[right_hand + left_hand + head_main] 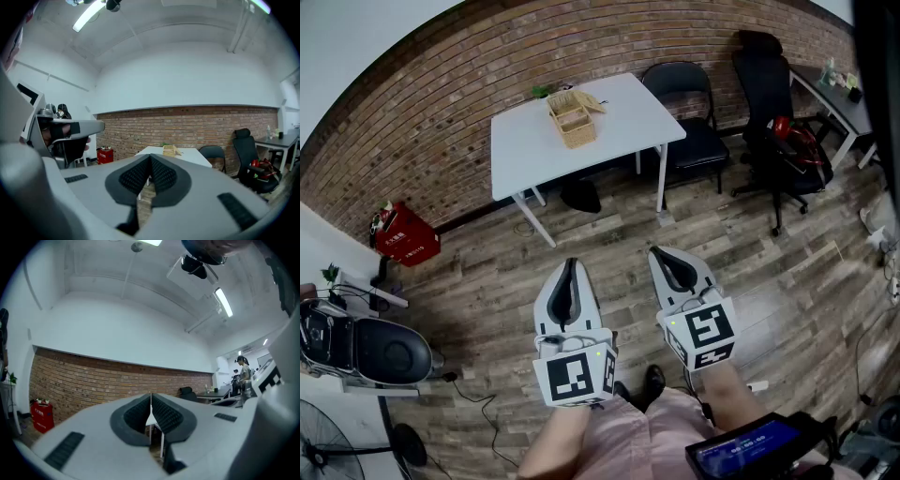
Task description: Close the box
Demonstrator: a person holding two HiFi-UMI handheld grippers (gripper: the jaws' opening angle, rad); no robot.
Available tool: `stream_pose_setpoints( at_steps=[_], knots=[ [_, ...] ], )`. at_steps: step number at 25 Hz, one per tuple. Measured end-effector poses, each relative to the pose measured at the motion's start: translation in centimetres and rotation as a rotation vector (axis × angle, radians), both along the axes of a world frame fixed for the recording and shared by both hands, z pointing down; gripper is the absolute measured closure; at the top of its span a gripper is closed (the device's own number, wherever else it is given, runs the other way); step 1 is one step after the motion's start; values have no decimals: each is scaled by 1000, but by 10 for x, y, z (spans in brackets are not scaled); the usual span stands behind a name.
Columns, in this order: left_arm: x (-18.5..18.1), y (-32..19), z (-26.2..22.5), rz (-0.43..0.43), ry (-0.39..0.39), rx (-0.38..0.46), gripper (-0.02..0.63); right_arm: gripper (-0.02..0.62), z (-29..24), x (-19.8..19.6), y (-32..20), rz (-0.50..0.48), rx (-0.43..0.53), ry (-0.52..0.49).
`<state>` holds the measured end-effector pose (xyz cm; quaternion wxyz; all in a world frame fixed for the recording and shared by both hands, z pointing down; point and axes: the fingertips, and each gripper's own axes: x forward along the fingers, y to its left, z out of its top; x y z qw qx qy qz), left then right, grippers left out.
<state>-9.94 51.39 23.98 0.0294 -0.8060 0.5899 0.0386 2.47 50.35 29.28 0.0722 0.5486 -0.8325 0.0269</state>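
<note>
A small wooden box (572,117) with its lid flaps standing open sits on a white table (619,127) by the brick wall, far ahead of me. In the right gripper view the box (169,150) shows small on the table's top. My left gripper (570,265) and right gripper (664,255) hang side by side over the wooden floor, well short of the table. Both are shut with nothing between their jaws; the dark pads meet in the left gripper view (151,405) and in the right gripper view (150,164).
A black folding chair (689,103) stands right of the table, and a black office chair (778,94) with a red thing on it farther right by a desk (834,89). A red case (405,234) sits at the wall on the left. A fan and a machine (356,347) stand at the left edge.
</note>
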Motion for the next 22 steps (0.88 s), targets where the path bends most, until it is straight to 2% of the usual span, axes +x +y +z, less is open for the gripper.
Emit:
stream_pose_setpoints(
  at_steps=[6, 11, 15, 22],
  knots=[
    [4, 11, 10, -11, 3, -14, 588, 597, 7, 5, 11, -9, -6, 2],
    [21, 10, 8, -30, 6, -8, 588, 597, 3, 25, 9, -20, 11, -15],
    [13, 14, 12, -44, 12, -6, 588, 594, 5, 24, 8, -18, 14, -30],
    [26, -21, 25, -74, 4, -46, 588, 577, 12, 44, -30, -25, -3, -17]
  ],
)
